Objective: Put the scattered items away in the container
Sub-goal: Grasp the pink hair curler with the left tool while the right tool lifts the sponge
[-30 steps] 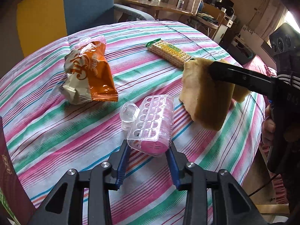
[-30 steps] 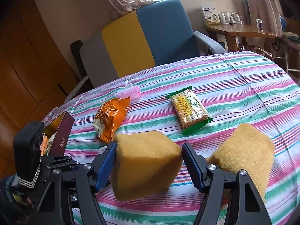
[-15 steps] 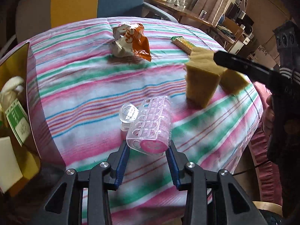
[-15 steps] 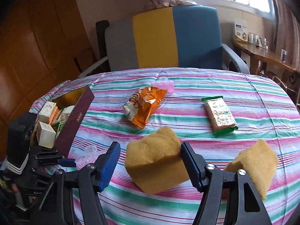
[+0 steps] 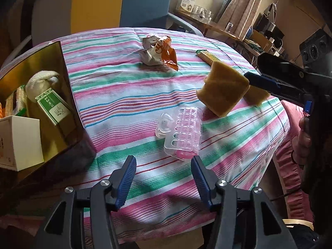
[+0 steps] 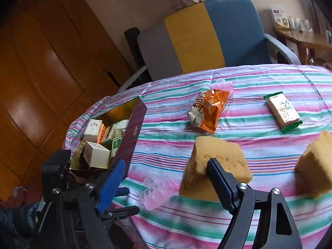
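Observation:
My left gripper [image 5: 164, 173] is open; the pink clear-cased hair roller [image 5: 183, 133] lies on the striped cloth just beyond its fingertips, also in the right wrist view [image 6: 156, 191]. My right gripper [image 6: 166, 178] stands wide open; a yellow sponge [image 6: 215, 164] rests against its right finger [image 6: 220, 184], above the cloth in the left wrist view [image 5: 223, 88]. The dark box with gold lining [image 6: 134, 128] sits at the table's left, holding several small cartons [image 5: 51, 108].
An orange snack bag [image 6: 207, 112], a green-edged biscuit pack [image 6: 283, 112] and a second sponge [image 6: 315, 161] lie on the table. Another pink roller [image 6: 223, 86] lies behind the bag. A yellow-blue armchair [image 6: 207, 35] stands behind the table.
Both grippers moved left toward the box. The left gripper opened and let the roller down onto the cloth. The right gripper's jaws spread wide, loosening the sponge.

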Demonstrator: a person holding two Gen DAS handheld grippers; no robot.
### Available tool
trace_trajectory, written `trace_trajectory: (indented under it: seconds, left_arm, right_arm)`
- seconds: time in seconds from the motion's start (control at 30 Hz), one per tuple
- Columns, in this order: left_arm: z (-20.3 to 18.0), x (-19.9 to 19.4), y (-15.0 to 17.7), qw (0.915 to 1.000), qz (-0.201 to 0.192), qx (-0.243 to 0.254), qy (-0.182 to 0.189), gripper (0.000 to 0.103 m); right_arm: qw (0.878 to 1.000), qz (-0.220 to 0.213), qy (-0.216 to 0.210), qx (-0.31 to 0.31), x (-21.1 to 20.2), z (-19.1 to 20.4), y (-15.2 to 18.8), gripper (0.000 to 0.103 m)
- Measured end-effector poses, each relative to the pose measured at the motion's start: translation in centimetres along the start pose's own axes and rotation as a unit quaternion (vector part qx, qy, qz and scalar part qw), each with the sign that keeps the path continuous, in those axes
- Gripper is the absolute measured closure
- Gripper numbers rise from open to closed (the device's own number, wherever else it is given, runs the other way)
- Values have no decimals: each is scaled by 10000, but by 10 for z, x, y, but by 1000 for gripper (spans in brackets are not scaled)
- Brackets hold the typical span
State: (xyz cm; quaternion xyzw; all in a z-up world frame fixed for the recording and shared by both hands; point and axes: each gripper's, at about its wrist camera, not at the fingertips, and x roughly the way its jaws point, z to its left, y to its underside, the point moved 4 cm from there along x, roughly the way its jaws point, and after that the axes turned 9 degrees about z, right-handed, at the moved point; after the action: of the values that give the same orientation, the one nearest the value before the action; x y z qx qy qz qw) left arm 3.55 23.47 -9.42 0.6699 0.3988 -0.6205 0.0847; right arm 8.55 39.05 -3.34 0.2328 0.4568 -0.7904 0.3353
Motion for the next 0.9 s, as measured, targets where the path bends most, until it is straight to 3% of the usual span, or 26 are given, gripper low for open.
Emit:
trace_trajectory:
  seconds: [0.23, 0.43, 0.7, 0.9]
  left_arm:
    - [-19, 14, -7, 9989, 137, 445, 35, 40]
    - [-25, 28, -17, 9987, 184, 444, 150, 40]
    - [-20, 44, -32, 9989, 221, 196, 370, 40]
    - [-17, 44, -31, 9983, 134, 85, 556, 39]
  right_arm:
    - [9998, 4, 154, 101, -19, 0, 24, 14]
    - [9989, -10, 382, 281, -27, -16, 36, 11]
    - [9894, 84, 1254, 727, -28, -57, 48, 10]
    - [9828, 178, 1636, 835, -25, -72, 57, 10]
